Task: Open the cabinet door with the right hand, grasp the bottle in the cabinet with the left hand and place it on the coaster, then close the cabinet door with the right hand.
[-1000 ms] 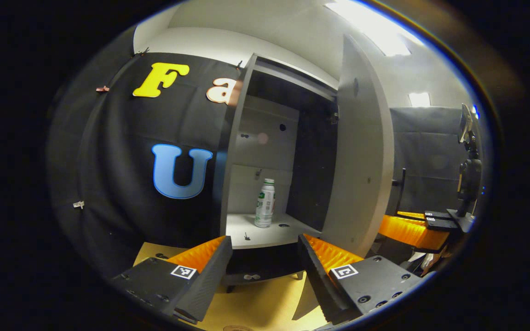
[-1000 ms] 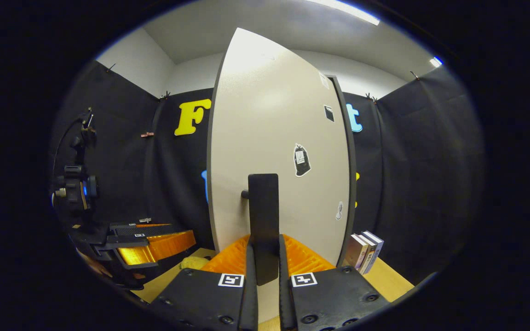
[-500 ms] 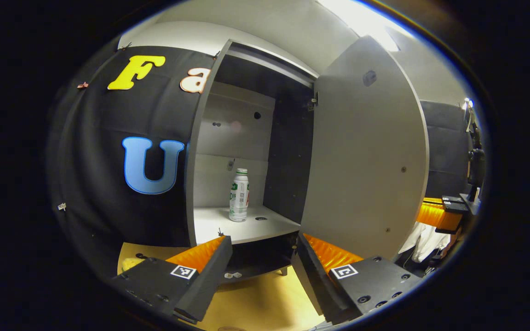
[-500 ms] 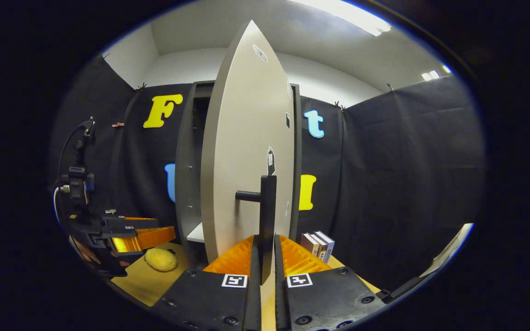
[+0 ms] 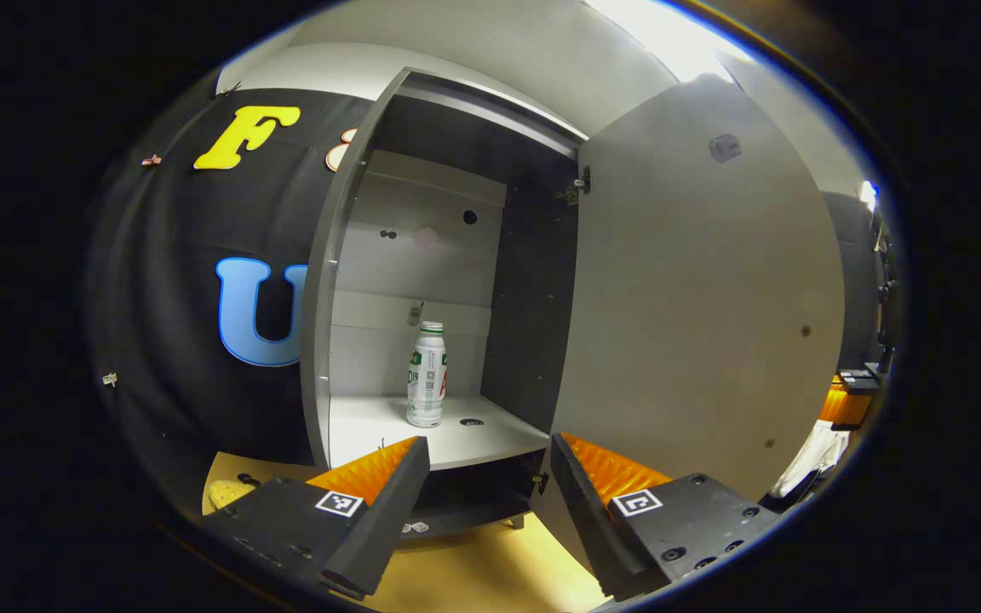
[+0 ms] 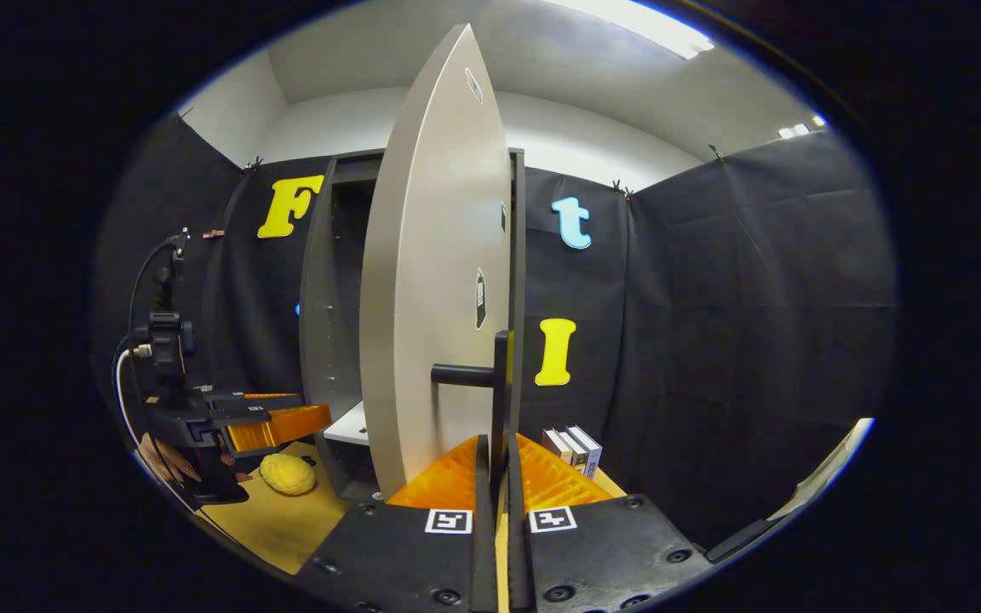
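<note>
I see a white bottle (image 5: 427, 375) with a green cap and green-and-red label print, a pale grey door (image 6: 435, 289) with a black handle (image 6: 497, 387), a dark grey cabinet (image 5: 533, 289) over a white shelf (image 5: 422, 430), and a yellow-tan tabletop (image 6: 273, 519).

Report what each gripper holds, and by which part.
The right gripper is shut on the door handle, clamping its lower end. The left gripper is open and holds nothing.

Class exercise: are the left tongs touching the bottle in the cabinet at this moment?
Apart. The left gripper view shows the left tongs open in front of the cabinet, with bare shelf between them and the upright bottle.
</note>
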Tool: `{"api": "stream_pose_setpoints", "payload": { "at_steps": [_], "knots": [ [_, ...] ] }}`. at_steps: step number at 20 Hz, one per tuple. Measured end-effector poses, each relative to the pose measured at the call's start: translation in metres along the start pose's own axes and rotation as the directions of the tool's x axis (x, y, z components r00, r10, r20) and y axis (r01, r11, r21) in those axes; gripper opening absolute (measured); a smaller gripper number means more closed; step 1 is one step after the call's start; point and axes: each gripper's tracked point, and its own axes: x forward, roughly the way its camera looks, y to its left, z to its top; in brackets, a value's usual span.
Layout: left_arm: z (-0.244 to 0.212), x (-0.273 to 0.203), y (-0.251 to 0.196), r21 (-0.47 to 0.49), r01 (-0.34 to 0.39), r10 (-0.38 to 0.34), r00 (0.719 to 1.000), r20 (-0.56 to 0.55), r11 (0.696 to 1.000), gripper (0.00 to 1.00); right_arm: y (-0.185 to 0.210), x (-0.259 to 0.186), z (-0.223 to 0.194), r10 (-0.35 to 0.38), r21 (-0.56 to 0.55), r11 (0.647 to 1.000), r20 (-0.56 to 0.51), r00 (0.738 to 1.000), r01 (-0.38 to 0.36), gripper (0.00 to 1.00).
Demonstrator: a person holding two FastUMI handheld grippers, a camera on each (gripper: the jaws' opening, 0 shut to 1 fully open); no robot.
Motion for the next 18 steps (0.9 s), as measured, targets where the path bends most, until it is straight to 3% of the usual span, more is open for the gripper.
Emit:
{"api": "stream_pose_setpoints", "payload": {
  "at_steps": [12, 18],
  "knots": [
    [-0.001, 0.045, -0.024, 0.056, -0.024, 0.025, 1.0, -0.001, 0.998, 0.9, -0.056, 0.003, -0.004, 0.058, 0.05, 0.997, 0.008, 0.998, -0.058, 0.07],
    [-0.001, 0.047, -0.035, 0.066, -0.016, 0.016, 1.0, 0.0, 0.998, 0.9, -0.06, 0.003, -0.005, 0.075, 0.056, 0.996, 0.007, 0.997, -0.075, 0.07]
  ]
}}
